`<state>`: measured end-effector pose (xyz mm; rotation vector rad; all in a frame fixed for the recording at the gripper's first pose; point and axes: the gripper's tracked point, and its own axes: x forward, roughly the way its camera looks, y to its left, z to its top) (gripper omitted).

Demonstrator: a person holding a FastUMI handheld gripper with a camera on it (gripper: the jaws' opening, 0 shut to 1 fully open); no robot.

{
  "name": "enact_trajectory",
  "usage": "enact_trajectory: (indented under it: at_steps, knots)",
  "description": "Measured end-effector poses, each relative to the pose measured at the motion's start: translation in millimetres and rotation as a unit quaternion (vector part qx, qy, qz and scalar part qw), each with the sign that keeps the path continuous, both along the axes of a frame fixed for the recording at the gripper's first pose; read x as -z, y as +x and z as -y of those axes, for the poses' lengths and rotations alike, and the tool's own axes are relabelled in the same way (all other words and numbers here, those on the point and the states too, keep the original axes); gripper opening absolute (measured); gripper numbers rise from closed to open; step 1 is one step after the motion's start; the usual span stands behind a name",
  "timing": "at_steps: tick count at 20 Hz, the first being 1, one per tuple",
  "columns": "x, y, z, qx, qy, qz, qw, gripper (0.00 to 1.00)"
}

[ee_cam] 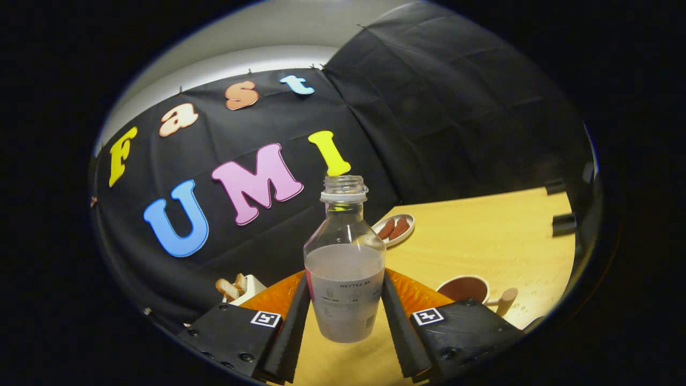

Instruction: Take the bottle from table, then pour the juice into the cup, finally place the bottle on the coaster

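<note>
At centre frame the gripper (345,316) has its jaws closed on the uncapped bottle (344,268), lifted off the surface (482,241) and still roughly half full, so pouring into the cup (465,288) at lower right seemingly remains, with no coaster identifiable.

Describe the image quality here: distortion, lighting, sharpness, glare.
Gripper view: strong fisheye bending curves the table edge and tilts the scene; the bottle, clamped between the gripper fingers, is sharp and evenly lit; the cup and small dish beyond look softer; the booth wall stays dim, without harsh glare.
</note>
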<state>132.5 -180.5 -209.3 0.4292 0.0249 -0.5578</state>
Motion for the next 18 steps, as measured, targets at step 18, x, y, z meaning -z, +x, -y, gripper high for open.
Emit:
enact_trajectory:
  at_steps: [18]
  knots:
    - [76,140,-22,-0.048,-0.217,-0.103,0.969,0.75]
